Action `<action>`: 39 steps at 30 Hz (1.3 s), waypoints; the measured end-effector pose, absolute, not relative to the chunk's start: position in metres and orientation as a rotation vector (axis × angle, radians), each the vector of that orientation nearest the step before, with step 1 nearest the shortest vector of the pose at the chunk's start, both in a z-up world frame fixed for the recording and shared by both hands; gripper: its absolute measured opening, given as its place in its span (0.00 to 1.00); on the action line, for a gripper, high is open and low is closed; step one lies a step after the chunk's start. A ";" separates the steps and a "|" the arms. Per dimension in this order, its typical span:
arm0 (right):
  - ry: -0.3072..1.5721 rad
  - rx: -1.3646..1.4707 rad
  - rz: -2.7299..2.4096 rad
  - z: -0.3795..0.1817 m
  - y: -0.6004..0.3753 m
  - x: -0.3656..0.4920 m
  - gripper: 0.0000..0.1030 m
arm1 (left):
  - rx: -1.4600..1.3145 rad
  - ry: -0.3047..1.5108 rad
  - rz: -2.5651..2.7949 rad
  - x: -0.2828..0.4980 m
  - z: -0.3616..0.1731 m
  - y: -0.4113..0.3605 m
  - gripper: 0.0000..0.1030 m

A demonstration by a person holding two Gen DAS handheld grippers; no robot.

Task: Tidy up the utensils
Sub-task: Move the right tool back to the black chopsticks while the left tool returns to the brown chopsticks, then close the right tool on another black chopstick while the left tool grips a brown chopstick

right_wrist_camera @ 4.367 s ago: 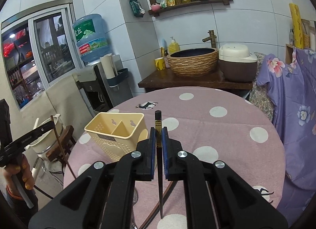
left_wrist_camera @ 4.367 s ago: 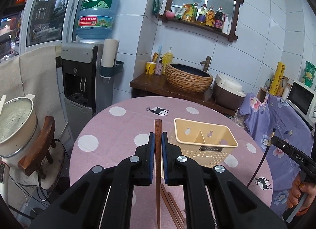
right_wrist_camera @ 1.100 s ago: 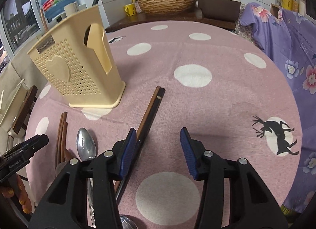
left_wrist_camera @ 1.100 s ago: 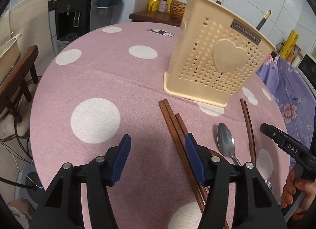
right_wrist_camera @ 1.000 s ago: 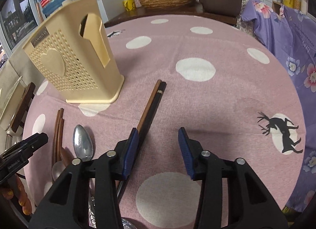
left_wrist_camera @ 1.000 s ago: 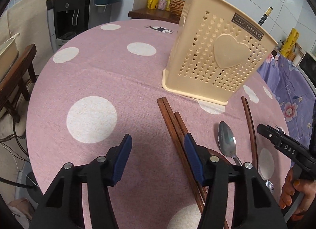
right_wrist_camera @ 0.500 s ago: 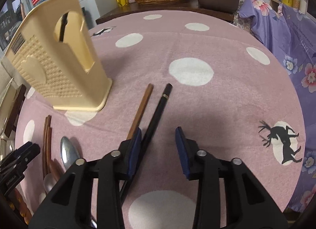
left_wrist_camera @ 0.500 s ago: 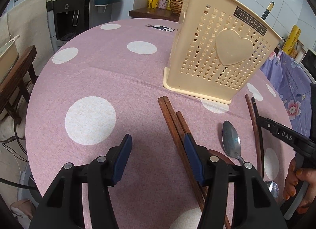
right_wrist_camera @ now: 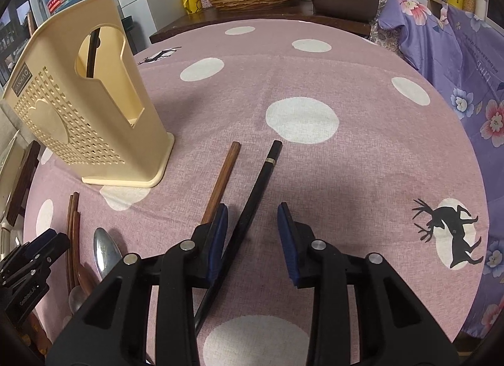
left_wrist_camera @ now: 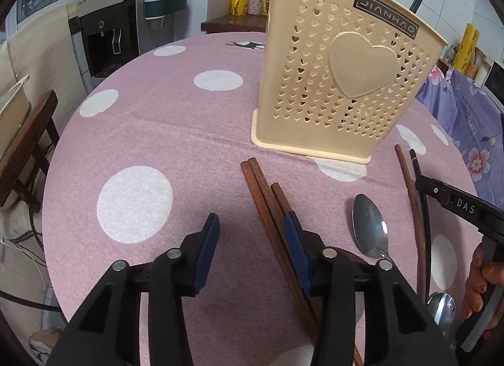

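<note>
On the round table (right_wrist_camera: 362,158), under its pink spotted cloth, the cream utensil holder (left_wrist_camera: 340,82) stands upright with only a little in it: a dark chopstick tip pokes above its rim in the left view, and a dark stick shows through the side slot in the right view. Most of the work looks still to be done

The left tongs (left_wrist_camera: 252,240) hang low over the cloth, their jaws closing, with a bundle of three brown chopsticks (left_wrist_camera: 267,208) lying in front of the holder; the sticks run against the inside of the right-hand pad, not yet pinched as far as I can see. Just to their right lies a steel spoon (left_wrist_camera: 367,227), and beyond it another brown chopstick (left_wrist_camera: 409,195) beside a thin black one (left_wrist_camera: 420,189). A second spoon bowl (left_wrist_camera: 441,306) shows near the bottom edge

The right tongs (right_wrist_camera: 252,230) stand partly open over that black chopstick, which passes between the pads nearer the left one; the gap on the other side says nothing is gripped. The brown stick runs just outside the left pad

So I would judge this an early-to-middle point: a couple of sticks stowed, at least five chopsticks and two spoons left on the cloth, and both tongs poised for the next pickup
</note>
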State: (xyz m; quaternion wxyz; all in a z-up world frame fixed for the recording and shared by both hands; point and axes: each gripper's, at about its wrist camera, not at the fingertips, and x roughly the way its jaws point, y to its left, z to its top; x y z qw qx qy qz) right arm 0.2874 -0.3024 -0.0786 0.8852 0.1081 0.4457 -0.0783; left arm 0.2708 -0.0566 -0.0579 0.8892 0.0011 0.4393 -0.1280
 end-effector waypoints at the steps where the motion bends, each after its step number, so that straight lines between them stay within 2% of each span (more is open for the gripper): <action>1: 0.926 0.224 -0.162 -0.079 -0.302 0.287 0.33 | -0.003 0.914 -0.259 0.270 -0.058 -0.054 0.41; 28: 0.937 0.194 -0.179 -0.078 -0.297 0.294 0.33 | -0.009 0.951 -0.238 0.286 -0.057 -0.053 0.33; 29: 0.939 0.194 -0.180 -0.078 -0.297 0.297 0.33 | -0.016 0.952 -0.242 0.289 -0.057 -0.055 0.31; 33: 0.950 0.225 -0.182 -0.078 -0.300 0.309 0.27 | -0.061 0.982 -0.279 0.297 -0.056 -0.060 0.14; 39: 0.958 0.257 -0.196 -0.077 -0.304 0.322 0.16 | -0.065 0.972 -0.270 0.292 -0.060 -0.062 0.09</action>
